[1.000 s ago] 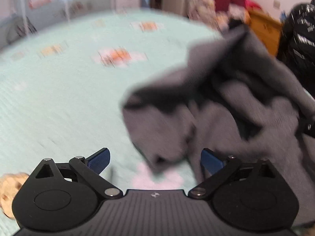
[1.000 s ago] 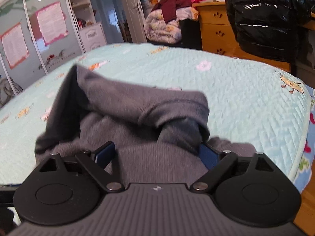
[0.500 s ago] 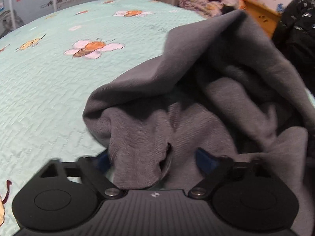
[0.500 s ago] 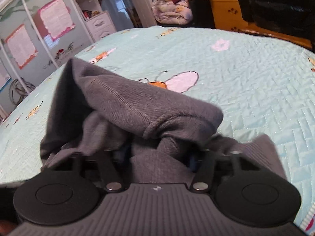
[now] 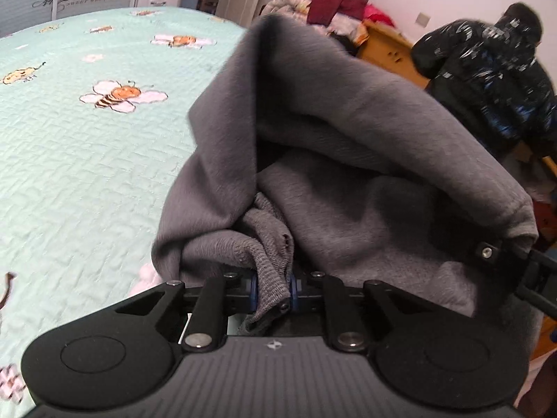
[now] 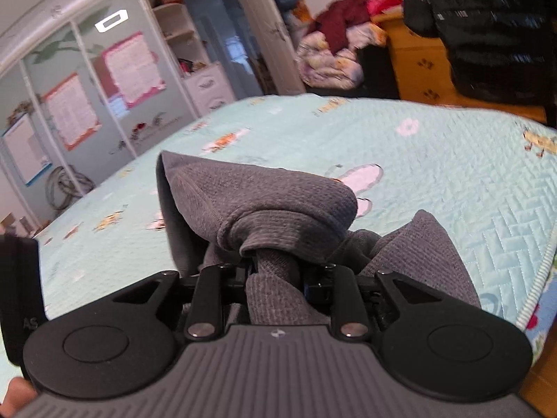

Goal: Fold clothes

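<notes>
A grey knit sweater (image 5: 348, 160) hangs bunched between my two grippers above the mint green bedspread (image 5: 87, 160). My left gripper (image 5: 273, 291) is shut on a ribbed edge of the sweater, and the cloth rises in a tall fold ahead of it. My right gripper (image 6: 275, 278) is shut on another ribbed part of the sweater (image 6: 264, 205), which bulges over the jaws and hides the pads. Part of the right gripper shows at the right edge of the left wrist view.
The bedspread (image 6: 452, 188) has bee and flower prints. Its edge runs at the right in the right wrist view. A wooden dresser (image 6: 421, 66), a pile of clothes (image 6: 334, 45) and a black puffer jacket (image 5: 487, 76) stand beyond the bed. Wardrobe doors (image 6: 87, 104) are at the left.
Both grippers went from open to shut on the sweater's ribbed edges. Both have risen, lifting the sweater off the bed.
</notes>
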Demonstrator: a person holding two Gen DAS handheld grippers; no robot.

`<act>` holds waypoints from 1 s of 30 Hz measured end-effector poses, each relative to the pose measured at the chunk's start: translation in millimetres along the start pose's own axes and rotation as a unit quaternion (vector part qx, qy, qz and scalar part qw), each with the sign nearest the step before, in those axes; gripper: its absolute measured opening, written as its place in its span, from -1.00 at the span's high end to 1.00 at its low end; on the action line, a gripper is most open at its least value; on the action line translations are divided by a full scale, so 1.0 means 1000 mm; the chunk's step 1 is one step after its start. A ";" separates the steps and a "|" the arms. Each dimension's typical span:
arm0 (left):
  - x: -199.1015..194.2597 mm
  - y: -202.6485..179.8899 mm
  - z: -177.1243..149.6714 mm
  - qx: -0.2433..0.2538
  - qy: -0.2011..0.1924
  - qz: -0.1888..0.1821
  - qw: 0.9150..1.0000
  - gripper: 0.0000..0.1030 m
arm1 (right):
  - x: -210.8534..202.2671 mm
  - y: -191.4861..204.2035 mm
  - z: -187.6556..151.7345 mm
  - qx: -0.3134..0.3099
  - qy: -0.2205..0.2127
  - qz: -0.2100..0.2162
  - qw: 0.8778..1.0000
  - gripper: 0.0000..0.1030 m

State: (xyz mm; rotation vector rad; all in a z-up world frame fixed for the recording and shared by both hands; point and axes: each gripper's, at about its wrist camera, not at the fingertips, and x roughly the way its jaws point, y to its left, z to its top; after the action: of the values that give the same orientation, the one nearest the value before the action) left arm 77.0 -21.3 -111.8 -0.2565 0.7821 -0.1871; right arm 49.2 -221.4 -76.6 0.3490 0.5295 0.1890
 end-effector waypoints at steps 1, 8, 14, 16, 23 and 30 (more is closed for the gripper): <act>-0.011 0.002 -0.003 -0.003 -0.005 -0.004 1.000 0.70 | -0.008 0.006 0.000 -0.007 -0.004 0.005 1.000 0.53; -0.110 0.025 -0.026 -0.027 -0.074 0.008 0.997 0.70 | -0.066 0.068 0.003 -0.079 -0.028 0.064 0.994 0.54; -0.226 0.044 -0.038 -0.025 -0.160 0.062 0.985 0.70 | -0.121 0.140 0.013 -0.134 -0.062 0.157 0.977 0.54; -0.265 0.055 -0.043 -0.026 -0.185 0.089 0.978 0.69 | -0.136 0.164 0.017 -0.146 -0.072 0.193 0.968 0.54; -0.373 0.096 -0.068 -0.053 -0.250 0.190 0.948 0.68 | -0.170 0.258 0.018 -0.197 -0.080 0.311 0.926 0.54; -0.442 0.131 -0.075 -0.100 -0.286 0.252 0.919 0.67 | -0.184 0.346 0.011 -0.232 -0.061 0.392 0.888 0.55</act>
State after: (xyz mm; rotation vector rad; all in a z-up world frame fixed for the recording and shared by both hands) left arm -274.7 206.6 93.9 -0.2748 0.2613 0.4466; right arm -131.1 46.5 145.4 0.0846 0.1785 1.0558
